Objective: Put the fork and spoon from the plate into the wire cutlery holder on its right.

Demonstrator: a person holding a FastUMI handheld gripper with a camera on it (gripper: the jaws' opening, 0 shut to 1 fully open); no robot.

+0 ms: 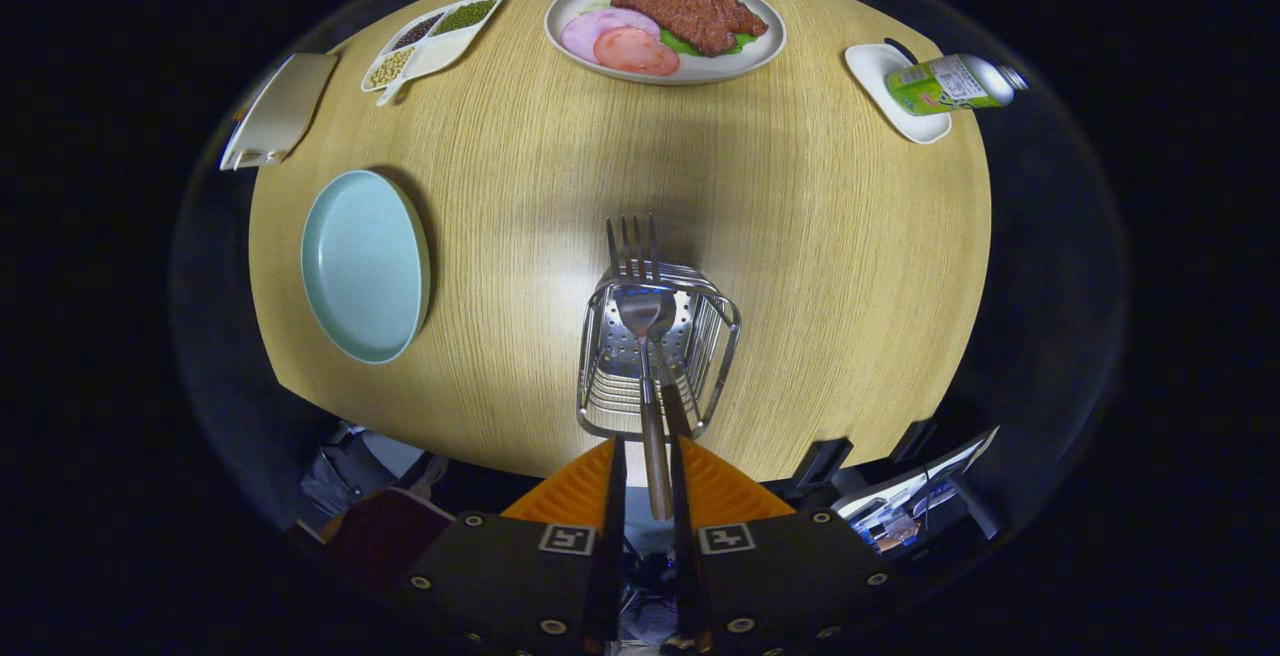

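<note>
My gripper (647,451) is shut on the wooden handles of a fork (630,241) and a spoon (646,314), held together between the fingers. Both point ahead and down over the wire cutlery holder (600,376), which stands on the wooden table just ahead of the fingers. The spoon's bowl lies over the holder's opening, and the fork's tines reach past its far rim. A pale blue plate (365,266) sits to the holder's left with nothing on it.
Across the table stands a grey plate of meat and sliced ham (665,24). A divided dish of beans (430,36) and a flat white lid (278,108) lie far left. A green can (950,83) rests on a small white dish (880,86) far right.
</note>
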